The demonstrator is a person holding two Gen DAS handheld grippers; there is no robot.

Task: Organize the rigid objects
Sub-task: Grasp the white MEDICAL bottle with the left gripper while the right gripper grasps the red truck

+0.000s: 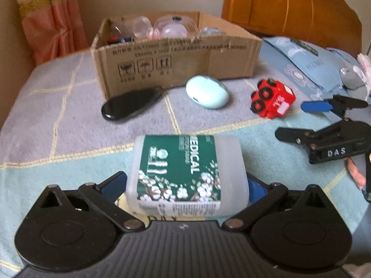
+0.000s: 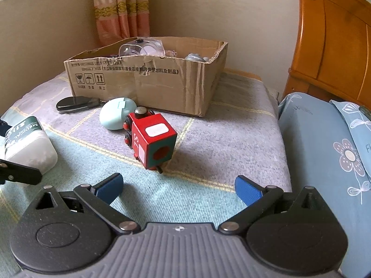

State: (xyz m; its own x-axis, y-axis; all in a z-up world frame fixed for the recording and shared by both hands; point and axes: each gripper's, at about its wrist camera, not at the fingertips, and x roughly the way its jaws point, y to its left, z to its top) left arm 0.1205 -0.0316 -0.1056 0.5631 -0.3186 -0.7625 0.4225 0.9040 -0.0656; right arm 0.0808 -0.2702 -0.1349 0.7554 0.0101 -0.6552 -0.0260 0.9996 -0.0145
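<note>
Jaws of the left gripper [image 1: 185, 185] stand either side of one translucent plastic container [image 1: 186, 173] with a green "MEDICAL" label, their blue pads at its two flanks; contact looks likely, but the pads are largely hidden behind the container's body, so a firm clamp cannot be told for sure. Jaws of the right gripper [image 2: 178, 188] are spread wide with nothing between them, poised over the bed blanket [image 2: 208, 143] just short of one red toy train car [image 2: 150, 139], which lies tipped on its side with its wheels turned outward. Beyond it rest one pale mint egg-shaped case [image 2: 116, 113] and one flat black glossy object [image 2: 74, 103], whose nature is hard to make out. Behind these sits one open cardboard box [image 2: 148, 81] with torn edges, holding several clear plastic pieces; their count is unclear because they overlap and the box wall hides their lower parts. One blue floral pillow [image 2: 324, 150] is cut off at the right edge, a wooden headboard [image 2: 336, 46] rises behind it, and one striped curtain [image 2: 120, 9] hangs in the corner.
</note>
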